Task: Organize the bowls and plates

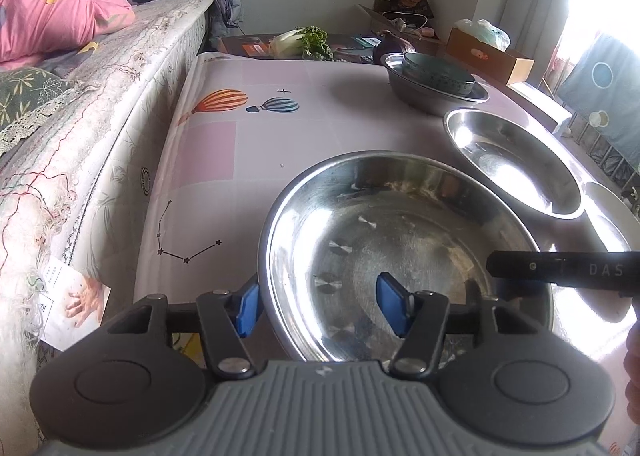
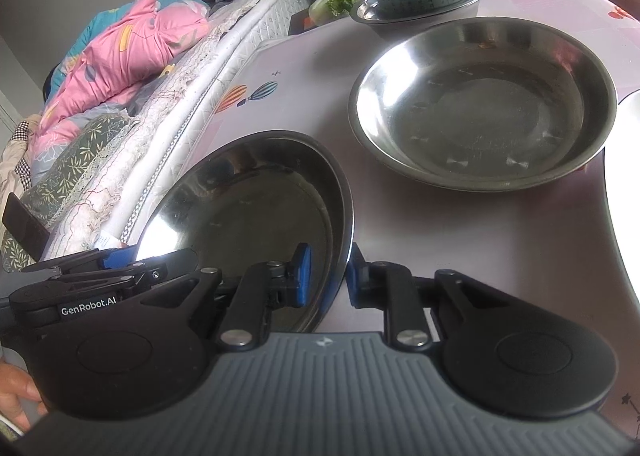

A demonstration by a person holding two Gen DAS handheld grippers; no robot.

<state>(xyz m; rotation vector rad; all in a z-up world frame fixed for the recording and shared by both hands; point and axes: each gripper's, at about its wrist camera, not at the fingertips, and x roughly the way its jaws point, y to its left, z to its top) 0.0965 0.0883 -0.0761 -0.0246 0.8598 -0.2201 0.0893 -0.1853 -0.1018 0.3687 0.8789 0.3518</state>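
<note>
Near steel basin (image 1: 400, 256) upright on table, second steel basin (image 1: 516, 160) beyond, teal bowl (image 1: 436, 74) nested in third basin (image 1: 420, 100)

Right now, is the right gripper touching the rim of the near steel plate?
Touching. In the right wrist view, the right gripper has its blue pads closed on the rim of the near steel plate, one on each side, with no gap visible.

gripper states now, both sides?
Left gripper: open, straddling the near rim of the steel plate, pads not pressing.
Right gripper: shut on the same steel plate's rim.
</note>
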